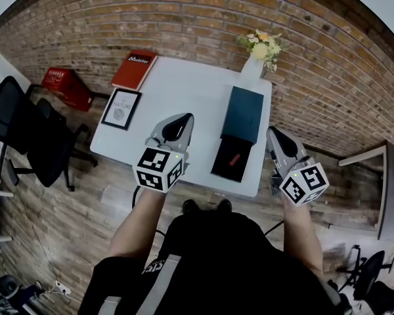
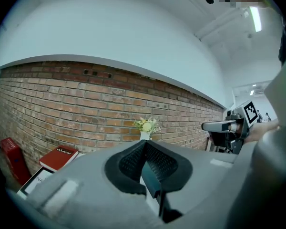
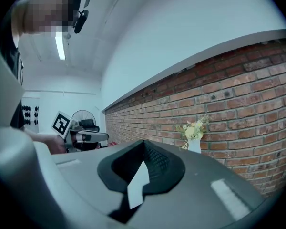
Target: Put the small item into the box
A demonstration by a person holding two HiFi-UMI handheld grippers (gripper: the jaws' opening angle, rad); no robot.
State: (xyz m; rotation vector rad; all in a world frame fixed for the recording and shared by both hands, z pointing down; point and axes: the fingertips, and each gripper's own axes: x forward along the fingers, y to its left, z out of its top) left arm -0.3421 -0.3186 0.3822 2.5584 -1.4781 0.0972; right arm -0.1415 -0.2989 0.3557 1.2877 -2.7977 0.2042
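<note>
A small red item (image 1: 235, 159) lies inside an open black box (image 1: 224, 163) at the white table's (image 1: 197, 87) front right edge. A dark teal cover (image 1: 243, 113) lies just behind the box, touching it. My left gripper (image 1: 183, 119) hovers left of the box, jaws shut and empty. My right gripper (image 1: 274, 134) is held right of the box, off the table's edge, also shut and empty. In the left gripper view the left gripper's (image 2: 144, 143) jaws meet at the tip. The right gripper view shows the right gripper (image 3: 143, 143) the same way. Both gripper views point level at the brick wall, so the box is hidden there.
A white vase of flowers (image 1: 255, 65) stands behind the teal cover. A red book (image 1: 134, 69) and a framed picture (image 1: 121, 108) lie at the table's left. A red crate (image 1: 67, 87) and a black chair (image 1: 23, 136) stand left of the table.
</note>
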